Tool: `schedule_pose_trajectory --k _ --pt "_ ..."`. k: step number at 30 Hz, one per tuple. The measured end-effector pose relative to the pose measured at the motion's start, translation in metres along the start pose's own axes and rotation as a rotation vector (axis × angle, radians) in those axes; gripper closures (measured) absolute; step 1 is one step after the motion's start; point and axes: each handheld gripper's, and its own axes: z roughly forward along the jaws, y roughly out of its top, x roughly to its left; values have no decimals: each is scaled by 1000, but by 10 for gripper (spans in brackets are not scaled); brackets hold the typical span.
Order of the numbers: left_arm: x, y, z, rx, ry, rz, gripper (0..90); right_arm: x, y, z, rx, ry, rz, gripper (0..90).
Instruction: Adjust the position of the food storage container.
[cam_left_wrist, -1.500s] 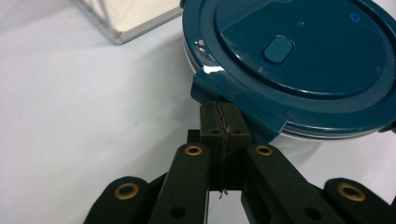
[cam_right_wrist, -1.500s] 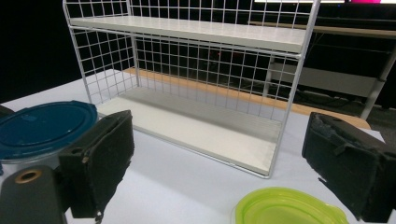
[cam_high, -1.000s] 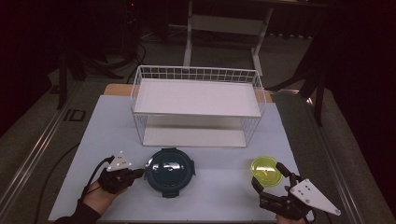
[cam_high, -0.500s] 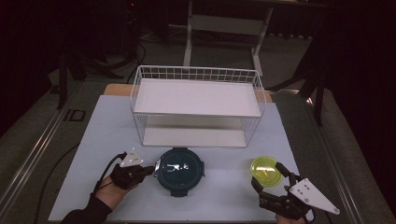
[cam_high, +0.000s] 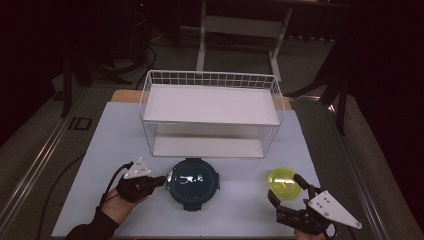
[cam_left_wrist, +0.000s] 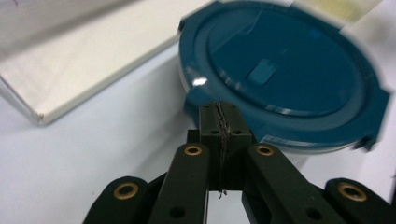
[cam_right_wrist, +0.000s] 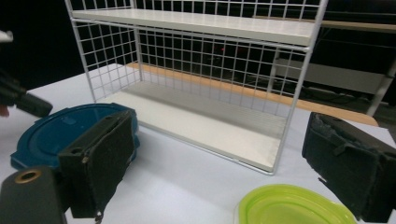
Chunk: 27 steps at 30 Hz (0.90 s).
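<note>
My left claw (cam_left_wrist: 219, 116) is clenched, pads pressed flat together with nothing between them, and its tip now sits right against the near rim of the round dark-blue plastic container with its snap-on lid (cam_left_wrist: 285, 79). A second ago this claw lay well to the left of the container; it has slid in across the pale desk (cam_high: 100, 140) until it touches the lid's edge, while the container has shifted only slightly, if at all, in front of the white two-tier wire rack (cam_high: 210, 107). I judge this as the start of a nudge or a feel for one of the lid's side tabs rather than a pick, since closed pads cannot grasp. My right claw (cam_right_wrist: 219, 163) stands released, jaws wide apart, just behind the small round lime-green lidded bowl (cam_right_wrist: 294, 205), not touching it.
</note>
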Motion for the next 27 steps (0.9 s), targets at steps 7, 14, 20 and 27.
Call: schedule_pose_trajectory --k 7,14,20,27 --pt "-1 7 -13 -79 -25 -18 772 3 1 2 3 -1 -14 88" --pt "-2 9 -24 -136 -66 -24 613 8 3 4 2 14 -40 89" --pt "-3 8 -35 -176 -81 -32 284 11 3 3 -12 25 -48 89" --pt "-2 5 -45 -189 -91 -67 0 14 6 7 22 83 -21 138"
